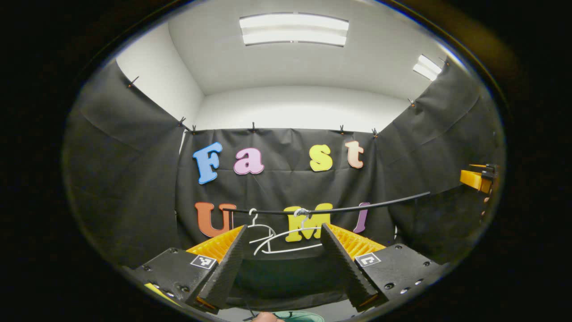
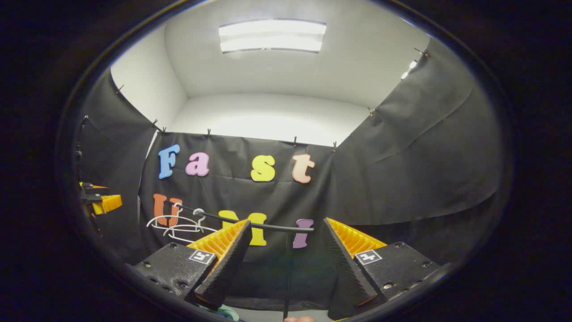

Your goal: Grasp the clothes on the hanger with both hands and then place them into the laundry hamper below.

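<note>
Two white hangers (image 1: 286,237) hang bare on a black rail (image 1: 357,206) in front of the booth wall, just beyond my left gripper (image 1: 283,227), which stands open with nothing between its fingers. In the right gripper view the same hangers (image 2: 178,226) sit at the lower left on the rail (image 2: 250,223). My right gripper (image 2: 287,221) is open and holds nothing, aimed at the rail's right end. A sliver of teal (image 1: 304,316) shows at the bottom edge; I cannot tell what it is.
The rail rests on a thin black upright post (image 2: 288,277) between my right fingers. The right gripper (image 1: 478,179) shows far right in the left gripper view, and the left gripper (image 2: 100,202) far left in the right gripper view. Black cloth walls close in on three sides.
</note>
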Action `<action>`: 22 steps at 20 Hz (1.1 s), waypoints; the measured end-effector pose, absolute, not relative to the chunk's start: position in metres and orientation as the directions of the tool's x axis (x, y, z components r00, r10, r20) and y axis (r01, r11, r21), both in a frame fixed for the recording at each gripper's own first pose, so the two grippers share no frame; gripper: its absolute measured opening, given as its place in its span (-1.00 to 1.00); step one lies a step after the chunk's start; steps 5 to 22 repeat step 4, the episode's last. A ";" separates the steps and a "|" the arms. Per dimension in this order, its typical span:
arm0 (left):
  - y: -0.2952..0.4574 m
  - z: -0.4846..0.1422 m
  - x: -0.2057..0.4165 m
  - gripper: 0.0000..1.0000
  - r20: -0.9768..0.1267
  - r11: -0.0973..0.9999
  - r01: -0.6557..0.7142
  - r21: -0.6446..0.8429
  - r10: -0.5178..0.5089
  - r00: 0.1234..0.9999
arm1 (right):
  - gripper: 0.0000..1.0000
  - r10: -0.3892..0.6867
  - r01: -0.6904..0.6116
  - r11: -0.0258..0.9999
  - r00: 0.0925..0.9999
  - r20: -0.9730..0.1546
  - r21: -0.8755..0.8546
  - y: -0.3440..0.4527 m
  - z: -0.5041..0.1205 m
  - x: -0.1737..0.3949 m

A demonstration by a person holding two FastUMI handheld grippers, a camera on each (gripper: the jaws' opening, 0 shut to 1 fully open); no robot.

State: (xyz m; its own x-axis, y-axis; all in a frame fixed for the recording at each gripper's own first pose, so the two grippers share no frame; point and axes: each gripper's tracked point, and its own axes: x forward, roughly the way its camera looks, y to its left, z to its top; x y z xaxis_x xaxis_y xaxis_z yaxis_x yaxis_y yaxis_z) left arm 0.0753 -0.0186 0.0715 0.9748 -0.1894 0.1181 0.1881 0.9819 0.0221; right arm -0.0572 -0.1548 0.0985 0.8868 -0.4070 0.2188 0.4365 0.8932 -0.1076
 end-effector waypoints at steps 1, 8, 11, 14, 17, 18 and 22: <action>-0.012 0.070 0.074 0.96 0.115 0.984 0.176 0.022 -0.177 0.978 | 1.00 -0.403 0.430 0.897 0.890 0.213 -0.101 -0.154 0.096 -0.054; 0.001 0.072 0.069 0.97 0.120 0.989 0.145 0.031 -0.148 0.982 | 0.97 -0.385 0.410 0.908 0.900 0.204 -0.093 -0.152 0.093 -0.047; 0.001 0.072 0.069 0.97 0.120 0.989 0.145 0.031 -0.148 0.982 | 0.97 -0.385 0.410 0.908 0.900 0.204 -0.093 -0.152 0.093 -0.047; 0.001 0.072 0.069 0.97 0.120 0.989 0.145 0.031 -0.148 0.982 | 0.97 -0.385 0.410 0.908 0.900 0.204 -0.093 -0.152 0.093 -0.047; 0.001 0.072 0.069 0.97 0.120 0.989 0.145 0.031 -0.148 0.982 | 0.97 -0.385 0.410 0.908 0.900 0.204 -0.093 -0.152 0.093 -0.047; 0.001 0.072 0.069 0.97 0.120 0.989 0.145 0.031 -0.148 0.982 | 0.97 -0.385 0.410 0.908 0.900 0.204 -0.093 -0.152 0.093 -0.047; 0.001 0.072 0.069 0.97 0.120 0.989 0.145 0.031 -0.148 0.982 | 0.97 -0.385 0.410 0.908 0.900 0.204 -0.093 -0.152 0.093 -0.047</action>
